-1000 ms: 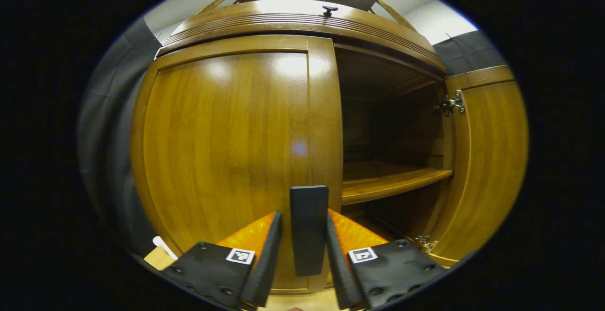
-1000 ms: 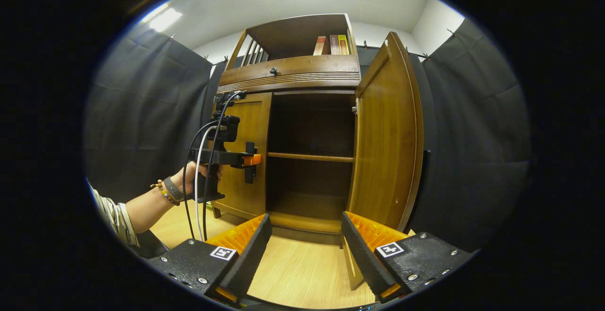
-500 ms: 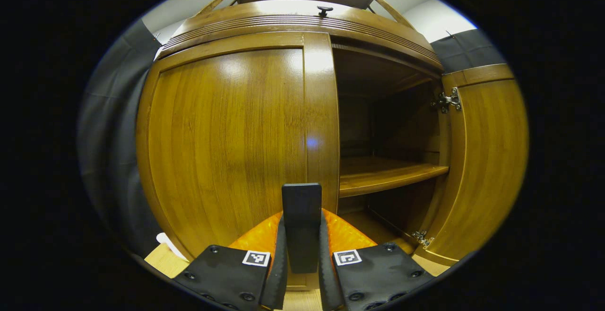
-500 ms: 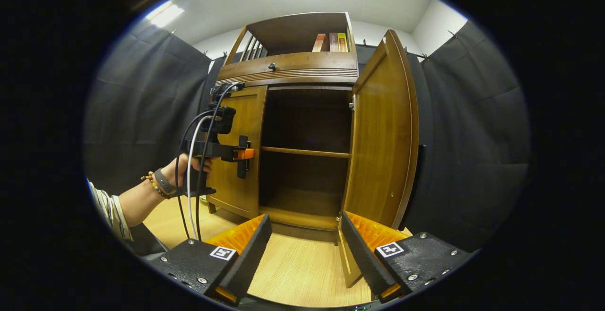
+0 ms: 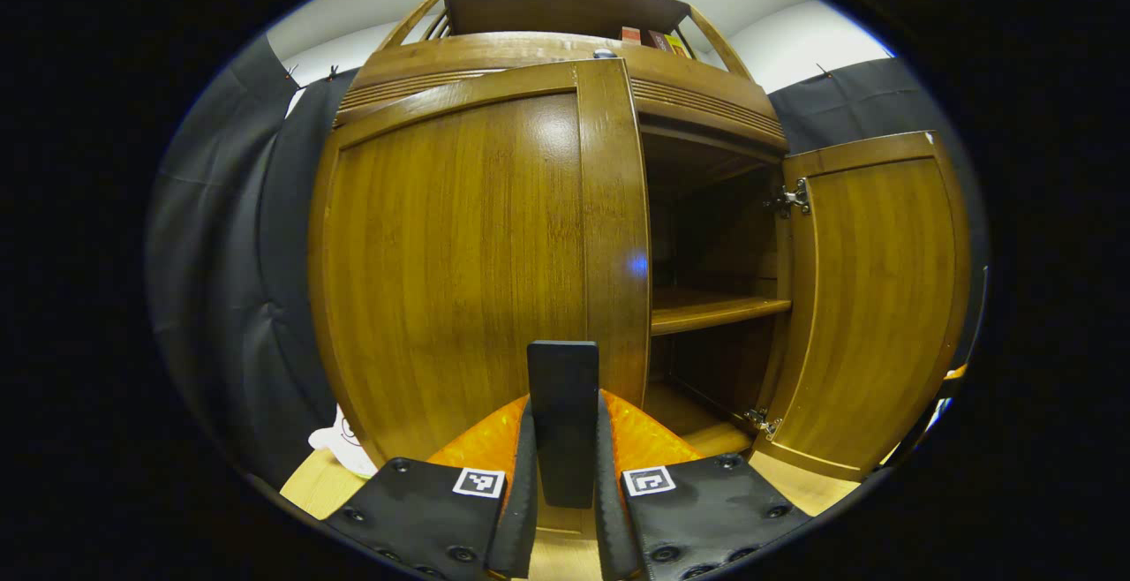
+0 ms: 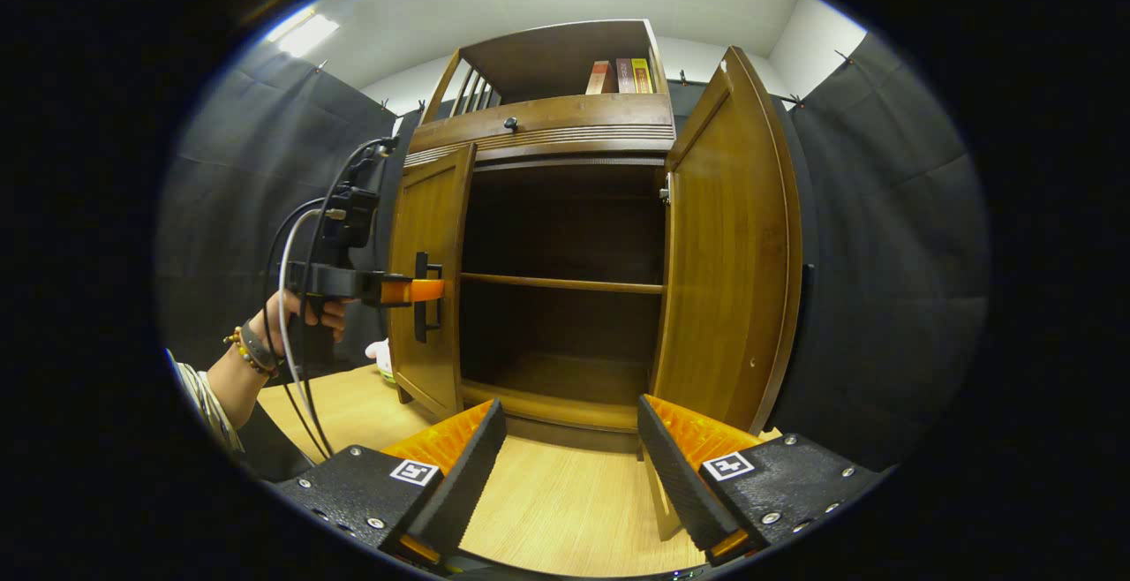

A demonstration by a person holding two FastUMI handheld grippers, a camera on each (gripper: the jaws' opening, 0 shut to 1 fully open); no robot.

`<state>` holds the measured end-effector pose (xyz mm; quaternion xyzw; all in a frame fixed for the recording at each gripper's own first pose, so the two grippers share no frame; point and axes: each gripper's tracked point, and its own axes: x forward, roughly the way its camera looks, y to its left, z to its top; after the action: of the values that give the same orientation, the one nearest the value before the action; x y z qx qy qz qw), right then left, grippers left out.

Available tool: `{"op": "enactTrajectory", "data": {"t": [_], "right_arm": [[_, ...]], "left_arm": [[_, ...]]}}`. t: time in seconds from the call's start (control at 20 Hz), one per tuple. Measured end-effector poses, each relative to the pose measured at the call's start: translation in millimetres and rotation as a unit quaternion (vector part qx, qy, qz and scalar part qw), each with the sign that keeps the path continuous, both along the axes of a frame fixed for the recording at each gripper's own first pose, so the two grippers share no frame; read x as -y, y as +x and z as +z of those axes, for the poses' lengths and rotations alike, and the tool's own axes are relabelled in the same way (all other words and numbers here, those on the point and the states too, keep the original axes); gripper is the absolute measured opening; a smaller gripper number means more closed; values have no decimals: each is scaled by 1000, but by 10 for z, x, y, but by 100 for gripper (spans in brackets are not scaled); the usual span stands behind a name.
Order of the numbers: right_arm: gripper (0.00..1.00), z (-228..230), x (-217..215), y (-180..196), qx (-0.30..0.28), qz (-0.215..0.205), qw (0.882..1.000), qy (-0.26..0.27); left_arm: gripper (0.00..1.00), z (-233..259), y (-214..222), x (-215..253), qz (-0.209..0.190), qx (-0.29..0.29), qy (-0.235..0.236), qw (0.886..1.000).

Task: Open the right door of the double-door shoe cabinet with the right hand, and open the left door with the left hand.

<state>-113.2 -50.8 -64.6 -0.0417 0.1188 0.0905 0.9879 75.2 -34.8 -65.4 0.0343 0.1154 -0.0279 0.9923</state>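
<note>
Cabinet: the shoe cabinet (image 6: 565,237) takes the middle of the right gripper view, its dark inside and one shelf (image 6: 561,282) bared between the two doors.
Right door: your right door (image 6: 728,245) stands wide open at centre right of that view; that half of the task looks done.
Left door: the left door (image 5: 477,245) spreads across the centre of the left gripper view and, in the right gripper view, stands partly swung out at centre left.
Step in hand: you are pulling the left door open, I judge; draw along the arc of its hinge, not straight back, so the handle does not slip or twist in the grip.
Left hand: your hand (image 6: 305,316) holds the left tool (image 6: 419,291) level at handle height, forearm coming in from the lower left of the right gripper view.
Left tool: it is clamped on the dark upright handle (image 5: 562,422), both fingers pressing its sides at bottom centre.
Right tool: your right tool (image 6: 569,466) hangs back over the wooden floor (image 6: 565,510), jaws spread, holding nothing.
</note>
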Motion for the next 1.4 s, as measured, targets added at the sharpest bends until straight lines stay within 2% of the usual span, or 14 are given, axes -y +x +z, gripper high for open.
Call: {"op": "enactTrajectory", "data": {"t": [0.35, 0.45, 0.6, 0.8, 0.85, 0.95, 1.0, 1.05, 1.1, 1.15, 1.2, 1.25, 1.35, 1.4], "right_arm": [[98, 40, -164, 75, 10, 12, 1000, 19], [93, 53, -166, 89, 12, 10, 1000, 21], [98, 75, -181, 137, 15, 11, 999, 27], [93, 120, -204, 140, 19, 12, 999, 34], [93, 126, -201, 143, 20, 12, 999, 33], [93, 140, -165, 161, 21, 7, 999, 34], [93, 151, -144, 166, 22, 3, 999, 35], [93, 151, -132, 176, 23, 1, 999, 34], [93, 152, -116, 176, 22, -1, 999, 34], [93, 147, -99, 175, 22, -4, 999, 32], [93, 149, -83, 181, 21, -6, 999, 30], [93, 153, -71, 185, 21, -8, 999, 27], [93, 163, -57, 174, 22, -13, 999, 23], [89, 167, -56, 170, 22, -14, 999, 22]], "left_arm": [[34, 270, -801, -518, 15, 19, 26, 999], [34, 359, -1001, -746, 34, 30, 44, 998], [30, 378, -1183, -1040, 61, 38, 71, 995], [20, 455, -1354, -1492, 101, 53, 109, 987], [24, 462, -1390, -1608, 106, 53, 117, 986], [8, 449, -1391, -1733, 101, 57, 86, 989], [7, 452, -1423, -1797, 99, 53, 64, 992], [20, 457, -1434, -1862, 93, 49, 55, 993], [4, 458, -1443, -1940, 84, 47, 51, 994], [3, 491, -1443, -2030, 76, 48, 47, 995], [12, 515, -1439, -2132, 65, 48, 40, 996], [2, 533, -1457, -2212, 52, 51, 30, 997], [20, 554, -1462, -2390, 27, 59, 14, 998], [11, 560, -1451, -2469, 12, 66, 7, 998]]}}
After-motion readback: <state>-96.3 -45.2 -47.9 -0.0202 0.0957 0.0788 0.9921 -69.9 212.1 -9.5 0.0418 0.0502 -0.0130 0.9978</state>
